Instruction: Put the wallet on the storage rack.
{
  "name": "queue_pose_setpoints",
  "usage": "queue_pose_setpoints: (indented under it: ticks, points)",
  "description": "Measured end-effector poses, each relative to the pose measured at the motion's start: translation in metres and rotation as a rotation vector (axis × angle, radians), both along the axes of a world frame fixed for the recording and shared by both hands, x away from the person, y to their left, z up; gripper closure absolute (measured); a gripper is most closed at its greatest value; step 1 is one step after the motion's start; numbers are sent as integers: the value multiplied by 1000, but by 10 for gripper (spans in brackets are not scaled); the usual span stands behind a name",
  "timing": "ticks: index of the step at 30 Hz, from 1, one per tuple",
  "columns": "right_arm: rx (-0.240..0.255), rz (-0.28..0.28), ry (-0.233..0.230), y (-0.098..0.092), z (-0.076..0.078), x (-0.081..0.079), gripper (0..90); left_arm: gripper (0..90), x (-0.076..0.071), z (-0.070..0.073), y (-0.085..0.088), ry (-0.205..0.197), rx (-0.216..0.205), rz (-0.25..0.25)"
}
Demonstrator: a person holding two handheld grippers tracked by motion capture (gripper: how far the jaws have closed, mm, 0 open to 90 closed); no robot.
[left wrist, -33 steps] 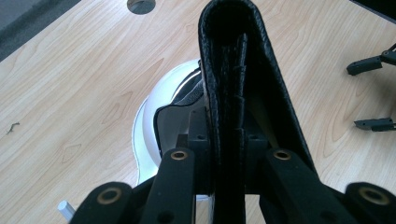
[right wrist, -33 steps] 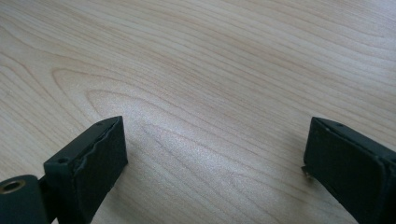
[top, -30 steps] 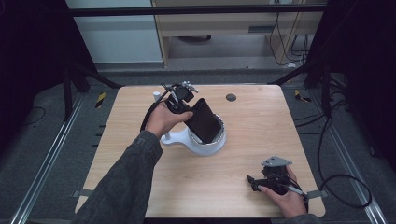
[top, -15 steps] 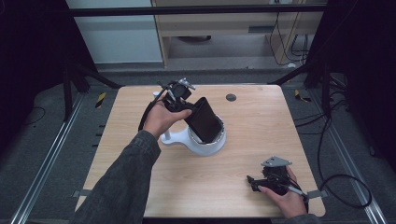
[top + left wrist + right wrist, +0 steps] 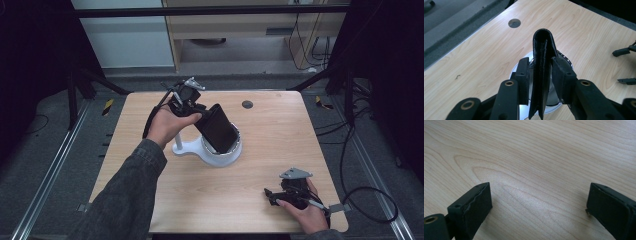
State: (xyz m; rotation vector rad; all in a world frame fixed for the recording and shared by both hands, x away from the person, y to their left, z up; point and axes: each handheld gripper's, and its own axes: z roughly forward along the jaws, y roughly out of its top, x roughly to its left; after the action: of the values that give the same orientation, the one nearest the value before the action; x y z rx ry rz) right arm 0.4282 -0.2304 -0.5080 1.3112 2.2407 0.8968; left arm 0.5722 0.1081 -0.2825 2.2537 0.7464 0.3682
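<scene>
A black folded wallet (image 5: 216, 129) is held tilted over a white round dish (image 5: 186, 148) with a chrome ring, its lower end inside the ring. My left gripper (image 5: 200, 117) is shut on the wallet's upper end. In the left gripper view the wallet (image 5: 544, 50) stands edge-on between my left gripper's (image 5: 541, 63) pads, with the white dish (image 5: 513, 73) below it. My right gripper (image 5: 268, 196) lies low at the table's front right, far from the dish. In the right gripper view my right gripper (image 5: 539, 195) is open wide over bare wood.
The wooden table (image 5: 280, 130) has a small round dark hole (image 5: 247, 104) at the back middle. Black frame bars and cables surround the table. The right gripper's open jaw tips (image 5: 624, 52) show at the right edge of the left gripper view.
</scene>
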Motion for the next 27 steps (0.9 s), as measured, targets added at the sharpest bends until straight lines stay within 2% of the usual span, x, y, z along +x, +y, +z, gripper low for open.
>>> queue_pose_setpoints:
  ticks: [5, 8, 15, 22, 27]
  points:
    - [1, 0, -1, 0, 0, 0, 60, 654, -10, 8, 4, -27, -9, -8]
    - [1, -1, 0, 0, 0, 0, 61, 646, -16, 12, 6, -41, 3, -20]
    - [-1, 0, -4, 0, 0, 0, 62, 602, -30, 14, 7, -66, 6, -41]
    - [-4, 6, -8, 1, 1, 0, 64, 483, -41, 15, 13, -99, -13, -29]
    - [-6, 7, -5, 1, 0, 0, 62, 312, -57, 11, 13, -116, -36, -52]
